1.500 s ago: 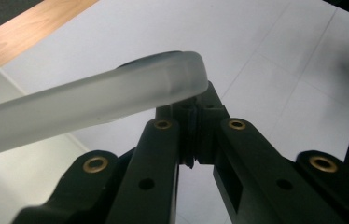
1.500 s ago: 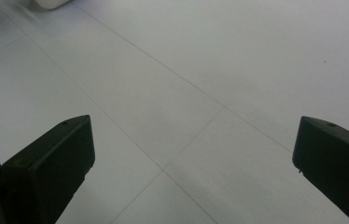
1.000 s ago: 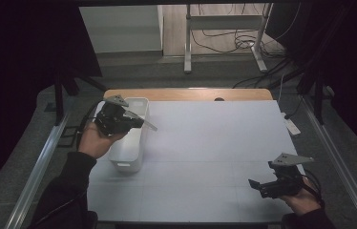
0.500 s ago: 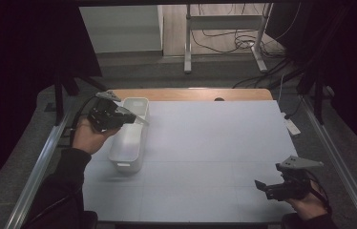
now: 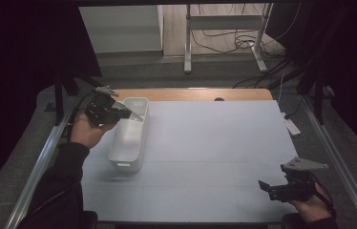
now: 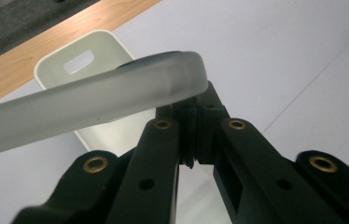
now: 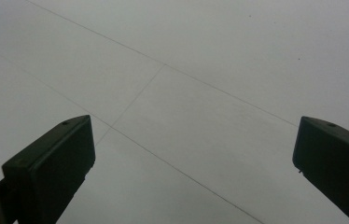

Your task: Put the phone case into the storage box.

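Left gripper: the black two-jaw left gripper (image 5: pixel 128 114) is held above the far left part of the table, over the far end of the bin; its jaws are closed on a translucent, frosted plastic strip with a rounded end (image 6: pixel 93 100).
Held strip: in the left gripper view it crosses the frame from the left edge to just above the jaw tips, tilted slightly; in the high view it pokes out rightward over the bin.
Bin: a white rectangular plastic bin with a handle slot (image 5: pixel 130 134) stands on the left of the table, long side running near to far, its far end close to the wooden edge.
Right gripper: the black right gripper (image 5: pixel 264 186) hovers at the near right corner, jaws wide apart with nothing between them.
Table: white-topped table (image 5: pixel 215 143) with a wooden far edge strip (image 5: pixel 191 94).
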Tool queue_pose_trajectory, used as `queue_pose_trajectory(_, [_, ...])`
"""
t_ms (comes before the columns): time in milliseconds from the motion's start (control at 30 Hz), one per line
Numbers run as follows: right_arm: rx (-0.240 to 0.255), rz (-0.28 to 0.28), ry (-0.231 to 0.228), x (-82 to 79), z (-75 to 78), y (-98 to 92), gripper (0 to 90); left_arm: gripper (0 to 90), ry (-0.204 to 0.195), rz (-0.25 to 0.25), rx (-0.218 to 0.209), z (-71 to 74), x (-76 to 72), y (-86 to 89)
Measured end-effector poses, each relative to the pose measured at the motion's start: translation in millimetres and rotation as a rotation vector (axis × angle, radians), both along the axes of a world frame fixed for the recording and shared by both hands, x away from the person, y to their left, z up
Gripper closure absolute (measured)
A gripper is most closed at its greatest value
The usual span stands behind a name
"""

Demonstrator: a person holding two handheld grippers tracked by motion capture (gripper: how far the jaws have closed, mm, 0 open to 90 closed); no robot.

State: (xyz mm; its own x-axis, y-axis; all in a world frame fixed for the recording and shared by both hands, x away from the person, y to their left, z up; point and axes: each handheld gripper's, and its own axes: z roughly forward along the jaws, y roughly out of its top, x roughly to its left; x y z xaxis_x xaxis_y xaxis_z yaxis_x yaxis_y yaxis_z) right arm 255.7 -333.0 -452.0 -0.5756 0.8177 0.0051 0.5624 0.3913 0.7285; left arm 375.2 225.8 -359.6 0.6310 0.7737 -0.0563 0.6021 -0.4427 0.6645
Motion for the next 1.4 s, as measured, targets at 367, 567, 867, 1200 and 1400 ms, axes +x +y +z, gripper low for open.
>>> queue_pose_trajectory(367, [0.0, -0.005, -0.009, -3.6, 1.2, -2.9, 0.0, 88.0, 0.014, 0.04, 0.036, -3.5, 13.6, 2.1])
queue_pose_trajectory(567, [0.005, -0.008, -0.007, -4.6, 1.7, -4.1, 0.0, 88.0, 0.033, 0.055, 0.047, -8.9, 25.3, 1.7])
queue_pose_trajectory(867, [0.003, -0.003, -0.007, -4.4, 1.2, -3.6, 0.0, 88.0, 0.047, 0.066, 0.063, -15.0, 40.0, -2.6])
queue_pose_trajectory(1200, [-0.006, 0.005, -0.002, -4.2, 1.0, -2.8, 0.0, 88.0, 0.065, 0.077, 0.081, -24.6, 56.8, -11.3])
queue_pose_trajectory(1400, [-0.012, 0.012, -0.002, -4.3, 0.7, -1.9, 0.0, 88.0, 0.074, 0.087, 0.093, -30.7, 66.5, -16.2])
